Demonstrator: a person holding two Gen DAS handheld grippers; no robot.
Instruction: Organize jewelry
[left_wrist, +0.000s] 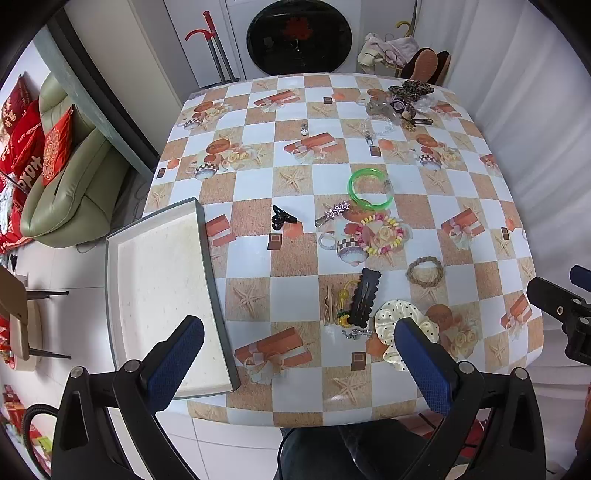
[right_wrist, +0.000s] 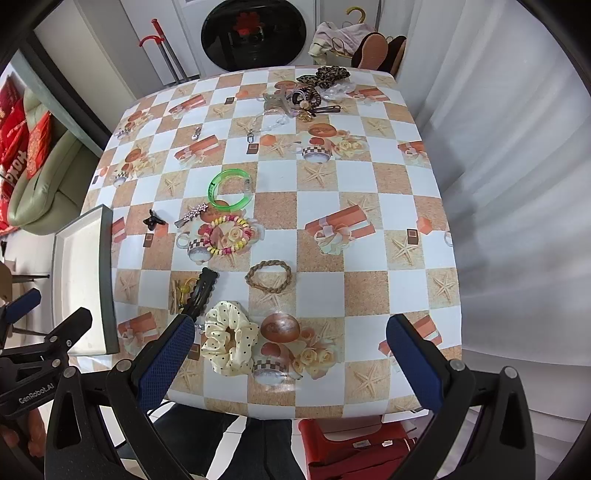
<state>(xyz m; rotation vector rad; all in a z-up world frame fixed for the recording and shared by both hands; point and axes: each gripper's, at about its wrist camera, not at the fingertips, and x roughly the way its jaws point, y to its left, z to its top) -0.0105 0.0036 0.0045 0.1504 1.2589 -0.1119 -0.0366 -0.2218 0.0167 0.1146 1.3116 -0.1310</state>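
- the left gripper (left_wrist: 299, 354) hangs above the near edge of the table (left_wrist: 491, 192), jaws spread wide, nothing between them.
- the right gripper (right_wrist: 290, 350) also hangs over the near edge, jaws wide apart and empty.
- a shallow white tray (left_wrist: 162, 295) sits at the table's left side, nothing in it.
- near the front lie a cream dotted scrunchie (right_wrist: 229, 341), a black hair clip (right_wrist: 201, 291) just beside it, and a braided brown ring (right_wrist: 268, 277).
- further in are a bead bracelet (right_wrist: 229, 234), a green bangle (right_wrist: 231, 188), a star clip (right_wrist: 192, 215) and a small black claw clip (right_wrist: 153, 218).
- a heap with a leopard-print bow (right_wrist: 323, 75) lies at the far edge, well apart from the tray.
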